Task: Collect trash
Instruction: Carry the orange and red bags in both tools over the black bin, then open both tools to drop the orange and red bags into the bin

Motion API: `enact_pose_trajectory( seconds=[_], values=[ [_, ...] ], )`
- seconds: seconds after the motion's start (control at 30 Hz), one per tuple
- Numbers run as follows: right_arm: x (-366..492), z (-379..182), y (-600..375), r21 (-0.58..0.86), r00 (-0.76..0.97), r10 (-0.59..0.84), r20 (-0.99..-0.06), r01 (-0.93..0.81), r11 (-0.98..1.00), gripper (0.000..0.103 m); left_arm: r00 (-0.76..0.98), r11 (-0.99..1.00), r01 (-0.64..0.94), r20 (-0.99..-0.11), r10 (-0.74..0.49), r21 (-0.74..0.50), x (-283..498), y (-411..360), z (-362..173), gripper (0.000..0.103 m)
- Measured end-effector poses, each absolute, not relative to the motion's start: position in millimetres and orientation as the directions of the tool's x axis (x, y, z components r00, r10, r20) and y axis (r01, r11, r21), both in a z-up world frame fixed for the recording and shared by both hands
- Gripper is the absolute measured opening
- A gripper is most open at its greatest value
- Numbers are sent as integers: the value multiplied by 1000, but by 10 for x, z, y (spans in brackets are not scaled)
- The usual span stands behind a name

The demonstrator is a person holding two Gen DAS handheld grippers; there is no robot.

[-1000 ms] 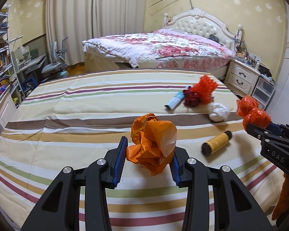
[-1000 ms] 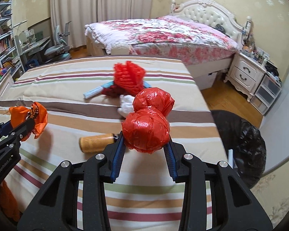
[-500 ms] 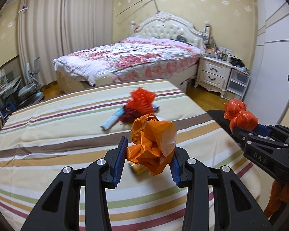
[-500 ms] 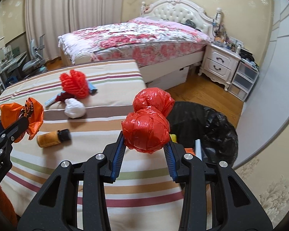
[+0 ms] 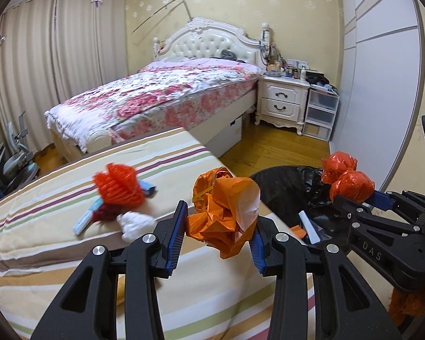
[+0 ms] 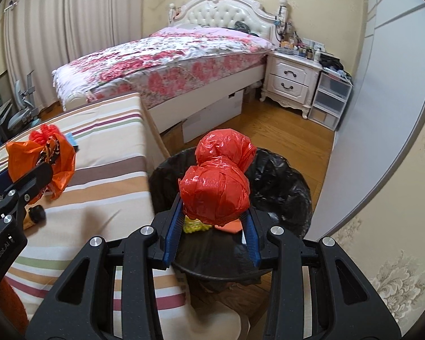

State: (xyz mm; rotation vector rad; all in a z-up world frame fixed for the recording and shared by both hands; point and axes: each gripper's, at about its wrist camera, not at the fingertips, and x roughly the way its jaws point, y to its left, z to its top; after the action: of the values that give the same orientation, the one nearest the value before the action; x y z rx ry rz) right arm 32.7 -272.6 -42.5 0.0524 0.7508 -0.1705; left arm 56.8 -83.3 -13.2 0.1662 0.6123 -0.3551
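In a bedroom, beside the striped tabletop [image 5: 56, 255], we see our right tongs [image 6: 212, 226] clamp a red bag bundle [image 6: 216, 189] above the black-lined bin [image 6: 283, 175]; our left tongs [image 5: 219, 232] clamp crumpled orange plastic [image 5: 223, 212] near that bin.

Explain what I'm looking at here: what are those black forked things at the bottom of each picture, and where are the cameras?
No robot here: a person holds one hand-operated claw in each hand, with a wide-angle camera on each looking along its two fingers. One picture is from the left claw, which is shut on a crumpled orange bag. The other is from the right claw, shut on a knotted red bag above a black-lined trash bin. Each claw also shows at the edge of the other's picture. On the striped bedcover lie a red mesh bundle, a white wad and a small blue-white tube.
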Motion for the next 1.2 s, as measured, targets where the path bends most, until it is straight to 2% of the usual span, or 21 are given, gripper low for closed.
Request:
enact_pose_trajectory(
  seconds=[0.77,0.83,0.87,0.9,1.07,1.2],
  values=[
    [715,-692,-3189,39,698,-165,-697,267,963,39,731,876,470,-603,-320,105,1116,-1613,-305,42],
    [717,-705,-3214,38,700,-171,-693,272,962,44,731,874,473,-603,-320,110,1143,-1641,-315,48],
    [705,-712,-3230,37,702,-177,-690,279,960,51,734,876,469,-601,-316,112,1154,-1643,-321,58],
    [694,-719,-3240,36,702,-183,-689,285,958,53,738,879,463,-599,-311,114,1157,-1643,-326,65],
    [671,-754,-3276,28,686,-201,-700,307,951,55,750,890,441,-591,-296,114,1174,-1601,-317,74],
    [661,-749,-3292,27,680,-206,-703,315,949,56,748,898,429,-594,-295,94,1184,-1541,-297,78]
  ],
)
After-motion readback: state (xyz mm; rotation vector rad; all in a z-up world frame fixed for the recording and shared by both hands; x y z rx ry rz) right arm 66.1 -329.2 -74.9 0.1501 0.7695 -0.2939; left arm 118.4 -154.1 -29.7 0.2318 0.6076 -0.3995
